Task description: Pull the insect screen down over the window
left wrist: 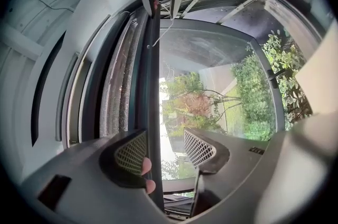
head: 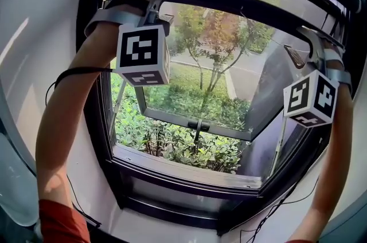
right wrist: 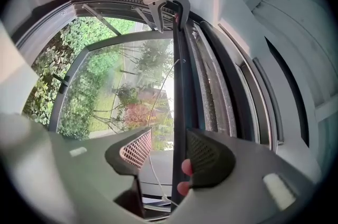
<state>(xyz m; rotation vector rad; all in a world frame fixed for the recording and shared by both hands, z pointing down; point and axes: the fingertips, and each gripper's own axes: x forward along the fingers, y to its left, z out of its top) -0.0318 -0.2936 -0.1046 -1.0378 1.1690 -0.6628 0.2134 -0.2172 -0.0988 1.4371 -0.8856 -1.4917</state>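
Window screen about to be drawn: we face a dark window frame (head: 97, 121) whose glazed sash (head: 195, 95) is tilted outward over shrubs and a lawn. The insect screen's pull bar (head: 229, 0) sits high at the frame's top edge, with only a narrow strip of mesh (left wrist: 119, 91) showing beside it. Nearly the whole opening, down to the sill (head: 189, 170), is still uncovered.

The bar's long axis runs level from side to side, spanning the frame from one upright to the other, and its travel would be straight down toward the sill.

Our left gripper (left wrist: 165, 146) stands near the bar's left end and our right gripper (right wrist: 170, 149) near its right end. Each has its jaws apart with the bar passing between them, lying against one pad and not clamped. Fingertips (left wrist: 146, 166) show behind the bar at the left, and more fingertips (right wrist: 186, 167) at the right.

We judge the risk to be twofold. With neither pair of jaws closed, the bar could slip free and spring back upward. If one side is drawn faster than the other, the bar would tilt and could bind in the frame's side channels.
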